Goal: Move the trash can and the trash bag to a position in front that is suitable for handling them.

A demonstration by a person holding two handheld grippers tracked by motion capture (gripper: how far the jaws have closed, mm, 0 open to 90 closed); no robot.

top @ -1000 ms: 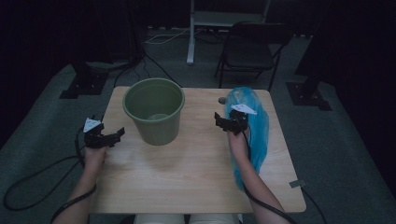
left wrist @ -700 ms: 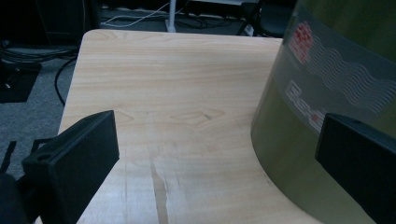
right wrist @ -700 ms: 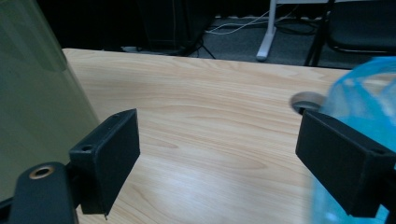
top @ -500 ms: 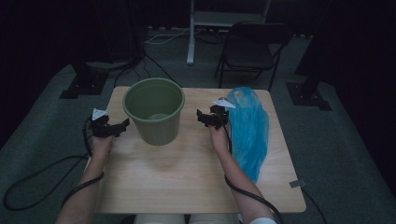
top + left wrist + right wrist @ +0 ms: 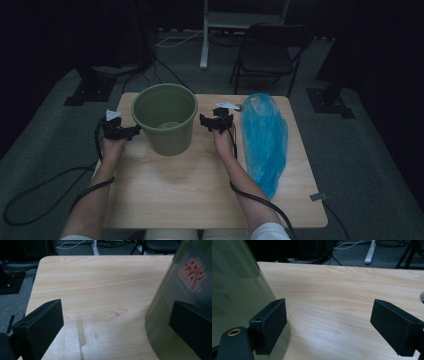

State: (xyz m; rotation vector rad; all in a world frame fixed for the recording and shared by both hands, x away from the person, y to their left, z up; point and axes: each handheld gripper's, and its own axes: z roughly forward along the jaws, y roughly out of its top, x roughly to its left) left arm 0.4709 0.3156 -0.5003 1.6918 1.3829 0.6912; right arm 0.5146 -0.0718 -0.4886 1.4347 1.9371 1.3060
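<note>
smooth plastic bucket point(image 5: 166, 120) (slightly glossy), pale wood-grain table point(image 5: 200, 190), crinkly blue plastic bag point(image 5: 264, 137)

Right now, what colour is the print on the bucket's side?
Red, on the olive-green bucket; the left gripper view shows it best, though it is blurred.

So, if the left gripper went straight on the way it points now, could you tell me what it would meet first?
Probably the green bucket: one jaw of the left gripper already overlaps its wall, while the other has bare table ahead. Depth is hard to judge.

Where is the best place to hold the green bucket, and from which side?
Probably the wall of the green bucket just under its rim, one open tongs from each side: left tongs, right tongs. It stands upright, round and wide, so opposite sides should balance it.
</note>
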